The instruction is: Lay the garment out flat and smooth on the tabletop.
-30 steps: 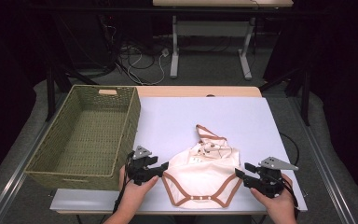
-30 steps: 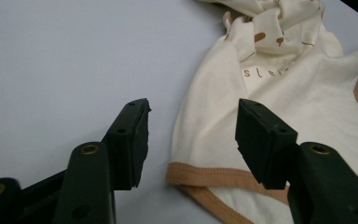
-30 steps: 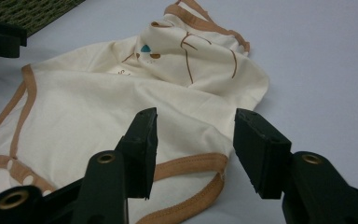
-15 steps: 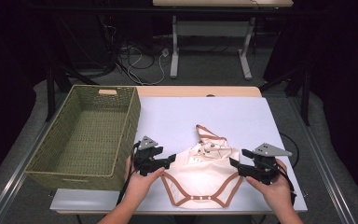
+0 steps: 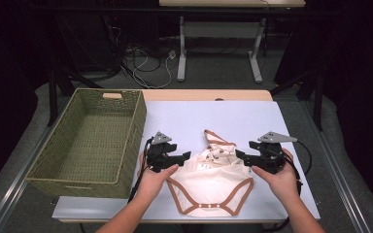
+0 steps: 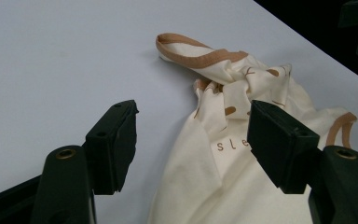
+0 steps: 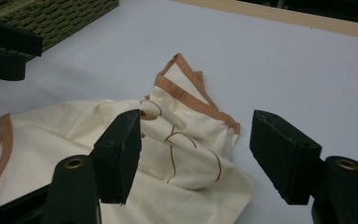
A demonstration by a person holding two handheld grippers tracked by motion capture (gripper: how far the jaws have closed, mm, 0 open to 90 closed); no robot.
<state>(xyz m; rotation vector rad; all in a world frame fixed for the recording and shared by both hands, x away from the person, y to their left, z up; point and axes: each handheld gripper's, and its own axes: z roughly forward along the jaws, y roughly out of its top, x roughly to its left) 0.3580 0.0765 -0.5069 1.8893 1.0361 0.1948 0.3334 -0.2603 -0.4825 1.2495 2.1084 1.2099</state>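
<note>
Centrally: soft cream bodysuit [image 5: 209, 179], tan-trimmed, crumpled; woven basket [image 5: 90, 141] beside.

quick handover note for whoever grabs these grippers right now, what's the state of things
Left gripper: open, jaws have just been opening, nothing pinched; it hovers at the left edge of the baby bodysuit.
Right gripper: open too, jaws just opened, nothing between the pads, at the bodysuit's right edge.
The cream bodysuit with tan trim lies on the white table, snap end toward the person, upper part bunched and twisted.
The woven basket stands to its left, nothing visible inside.
Done: bottom half looks roughly spread.
Left, probably: straighten the bunched top, fold, likely put it in the basket.
</note>
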